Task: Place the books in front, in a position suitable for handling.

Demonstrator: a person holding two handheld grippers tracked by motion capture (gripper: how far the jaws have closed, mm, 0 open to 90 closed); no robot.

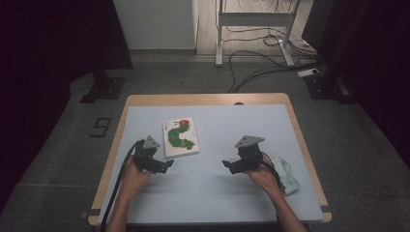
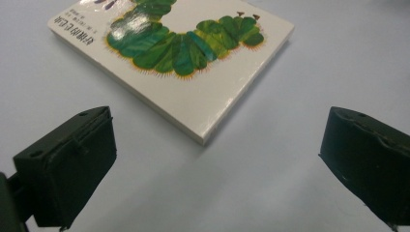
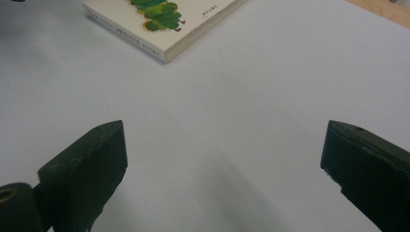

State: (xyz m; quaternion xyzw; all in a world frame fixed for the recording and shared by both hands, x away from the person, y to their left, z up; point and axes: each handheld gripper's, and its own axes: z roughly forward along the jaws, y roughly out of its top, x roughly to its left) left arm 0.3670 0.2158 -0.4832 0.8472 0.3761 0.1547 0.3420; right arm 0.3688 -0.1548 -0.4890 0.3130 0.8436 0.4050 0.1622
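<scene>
Book (image 1: pixel 181 137), white, green caterpillar cover

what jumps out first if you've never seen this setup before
The picture book with a green caterpillar on its white cover lies closed and flat on the pale blue table, left of the middle. The left tongs sit just short of its near corner with jaws wide apart, and the right tongs hover open over bare table. A light green cloth lies crumpled by the right hand.
</scene>
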